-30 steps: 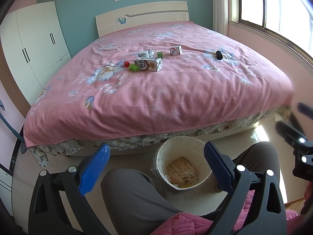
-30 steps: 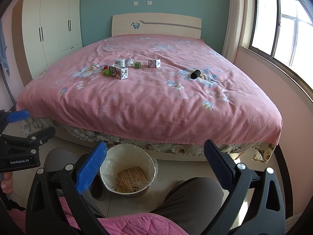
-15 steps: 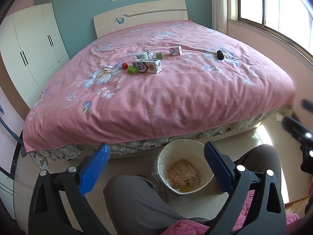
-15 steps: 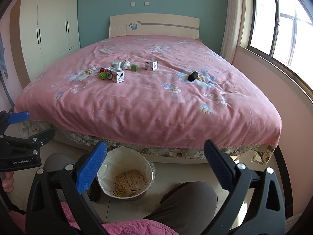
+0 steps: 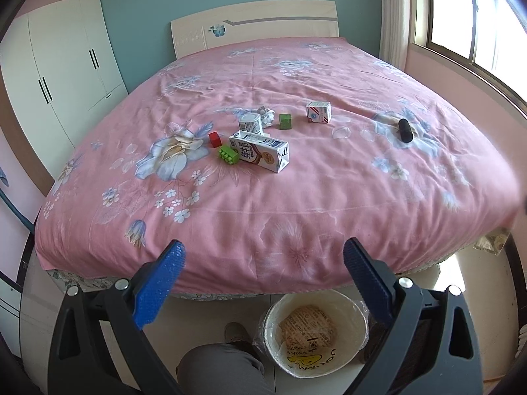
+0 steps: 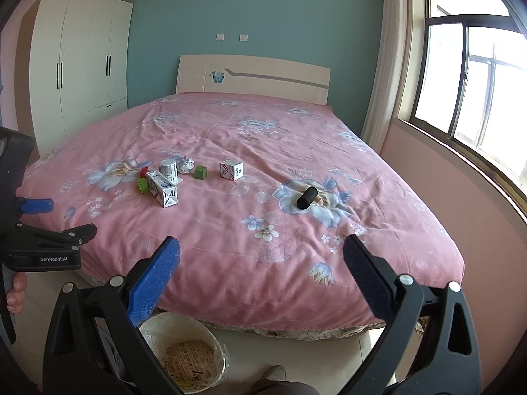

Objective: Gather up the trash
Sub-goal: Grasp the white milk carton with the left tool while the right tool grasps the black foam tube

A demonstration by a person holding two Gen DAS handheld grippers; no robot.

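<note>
Bed (image 5: 296,171) ahead of the fingers: pink cover with blue-white flowers. Headboard (image 6: 253,77) cream, blue butterfly motif, grey stripe. Wall (image 6: 250,13) teal; wardrobe (image 6: 79,62) white with black handles. Left gripper (image 5: 262,279) and right gripper (image 6: 262,275): black frames, blue pads on the fingers (image 5: 158,284). Beyond them: red cube (image 5: 214,139), green brick (image 5: 228,156), green cube (image 5: 285,121), white-brown printed carton (image 5: 260,154), black cylinder (image 5: 405,130). Below the fingers: cream bin (image 5: 316,329), yellow cartoon print.

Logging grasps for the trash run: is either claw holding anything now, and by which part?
Nothing is held. The left claw and right claw are both open and empty.
</note>
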